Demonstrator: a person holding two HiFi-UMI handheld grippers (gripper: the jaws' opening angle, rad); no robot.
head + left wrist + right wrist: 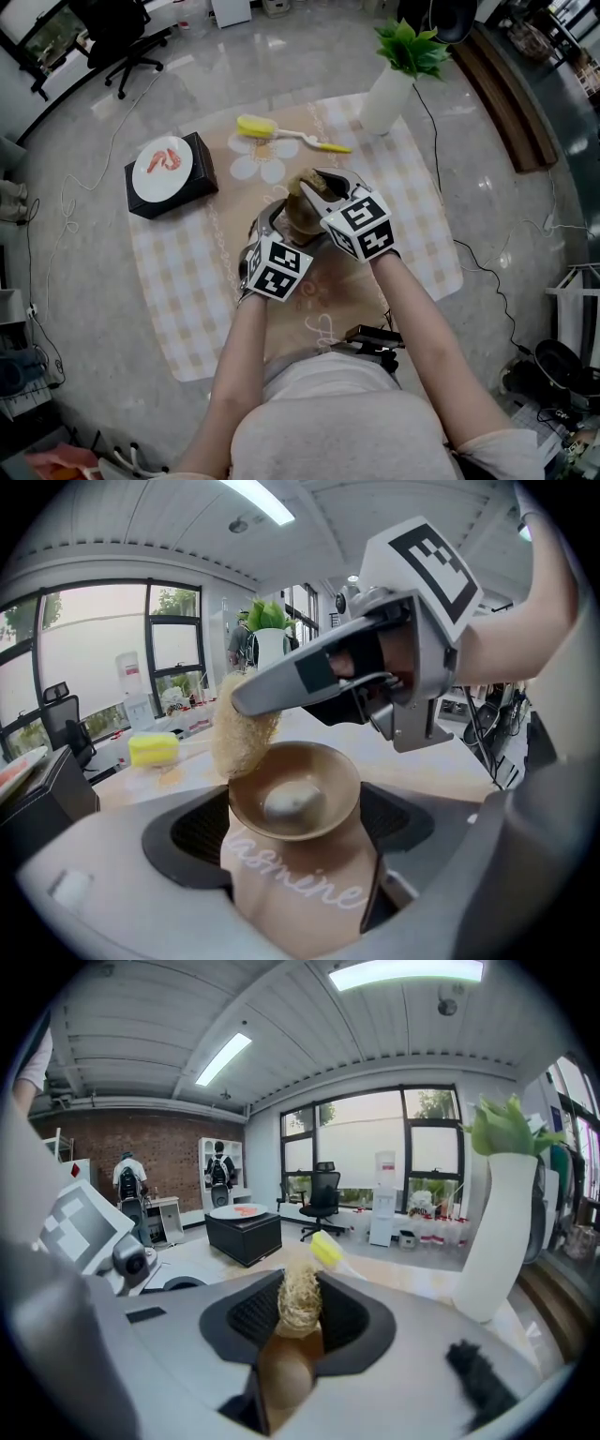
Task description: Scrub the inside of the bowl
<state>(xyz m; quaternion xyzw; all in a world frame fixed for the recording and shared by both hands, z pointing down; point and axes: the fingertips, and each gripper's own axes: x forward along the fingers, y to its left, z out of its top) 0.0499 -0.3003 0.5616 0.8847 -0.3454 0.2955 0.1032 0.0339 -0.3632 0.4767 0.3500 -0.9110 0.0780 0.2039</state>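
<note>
A checked cloth [178, 281] lies on the pale polished floor. In the head view we see both grippers meet over its middle. The left gripper [265, 223] carries the brown bowl [302, 217]. The right gripper [317, 184], just right of it, points a straw-coloured scrubber [298, 178] at the bowl.

In the left gripper view, the left jaws are clamped on the bowl's lettered lower body, with its mouth tipped up toward us. The scrubber touches the far-left rim, not the hollow, which lies down and to the right of it.

In the right gripper view, the right jaws are closed on the scrubber, whose long axis runs straight out along them. We judge the right gripper should make the move, dipping the scrubber into the hollow.
</note>
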